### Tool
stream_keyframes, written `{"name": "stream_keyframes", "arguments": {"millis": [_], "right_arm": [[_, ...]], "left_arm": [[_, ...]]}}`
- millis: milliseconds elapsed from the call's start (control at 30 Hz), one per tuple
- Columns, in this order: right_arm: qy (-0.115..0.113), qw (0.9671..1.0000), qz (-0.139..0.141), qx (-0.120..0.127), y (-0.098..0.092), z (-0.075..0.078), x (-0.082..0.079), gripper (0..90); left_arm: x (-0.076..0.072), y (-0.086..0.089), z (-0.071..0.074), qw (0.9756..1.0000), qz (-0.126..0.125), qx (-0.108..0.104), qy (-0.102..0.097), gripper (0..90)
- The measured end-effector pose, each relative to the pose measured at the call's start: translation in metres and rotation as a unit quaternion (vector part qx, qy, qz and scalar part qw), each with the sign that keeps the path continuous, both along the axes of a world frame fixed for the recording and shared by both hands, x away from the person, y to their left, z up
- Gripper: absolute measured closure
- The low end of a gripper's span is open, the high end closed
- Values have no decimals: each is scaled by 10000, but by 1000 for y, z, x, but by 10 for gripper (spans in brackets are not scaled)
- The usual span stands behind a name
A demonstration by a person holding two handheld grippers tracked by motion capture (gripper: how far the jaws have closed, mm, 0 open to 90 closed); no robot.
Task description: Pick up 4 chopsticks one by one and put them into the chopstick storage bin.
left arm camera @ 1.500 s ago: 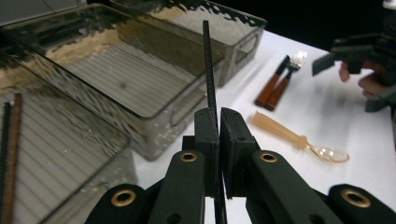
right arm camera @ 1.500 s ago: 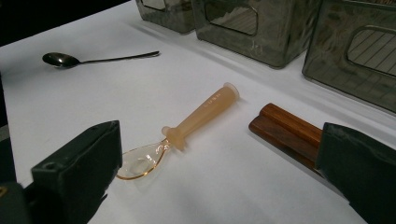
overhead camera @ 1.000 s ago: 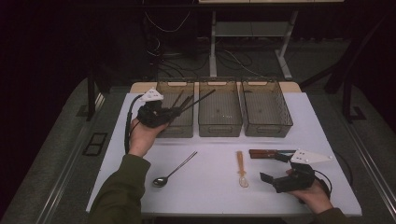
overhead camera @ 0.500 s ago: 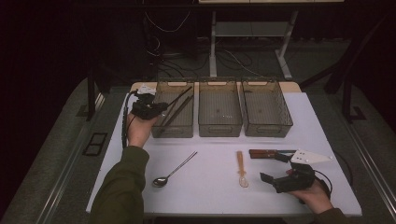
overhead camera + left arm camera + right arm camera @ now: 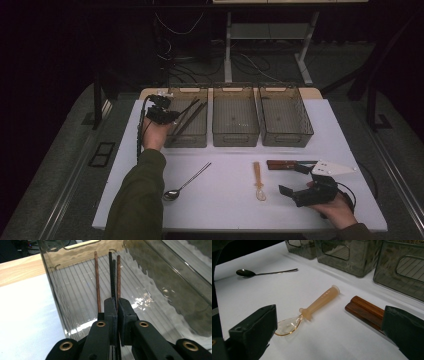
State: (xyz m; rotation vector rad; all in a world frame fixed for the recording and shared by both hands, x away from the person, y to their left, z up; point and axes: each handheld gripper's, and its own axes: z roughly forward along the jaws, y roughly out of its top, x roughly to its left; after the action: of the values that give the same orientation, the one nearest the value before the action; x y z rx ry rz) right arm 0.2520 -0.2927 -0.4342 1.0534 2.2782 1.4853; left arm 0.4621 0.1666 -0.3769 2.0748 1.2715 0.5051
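My left gripper is at the left end of the leftmost clear bin, shut on dark chopsticks that slant down inside it. In the left gripper view the jaws pinch a black stick and a brown one; another brown stick lies beside them in the bin. My right gripper rests open at the table's front right. Between its jaws in the right gripper view lie an amber plastic spoon and a brown wooden handle, neither touched.
Two more clear bins stand in a row to the right of the first. A metal spoon lies on the white table near the front left. The amber spoon and wooden handle lie front right.
My left gripper has moved left and lower with the chopsticks, whose tips have swung from over the middle bin into the leftmost bin. The right gripper has kept still.
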Motion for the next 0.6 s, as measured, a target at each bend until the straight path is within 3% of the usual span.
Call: {"name": "stream_keyframes", "arguments": {"millis": [300,500,567,600], "right_arm": [[0,10000,-4,23,-1,0,0,8],[-1,10000,5,18,0,0,0,8],[1,10000,0,22,-1,0,0,8],[-1,10000,1,22,-1,0,0,8]], "left_arm": [[4,-4,-5,9998,-20,128,136,859],[5,-3,-7,9997,18,61,217,857],[5,-3,-7,9998,56,51,178,843],[5,-3,-7,9998,85,26,159,784]]}}
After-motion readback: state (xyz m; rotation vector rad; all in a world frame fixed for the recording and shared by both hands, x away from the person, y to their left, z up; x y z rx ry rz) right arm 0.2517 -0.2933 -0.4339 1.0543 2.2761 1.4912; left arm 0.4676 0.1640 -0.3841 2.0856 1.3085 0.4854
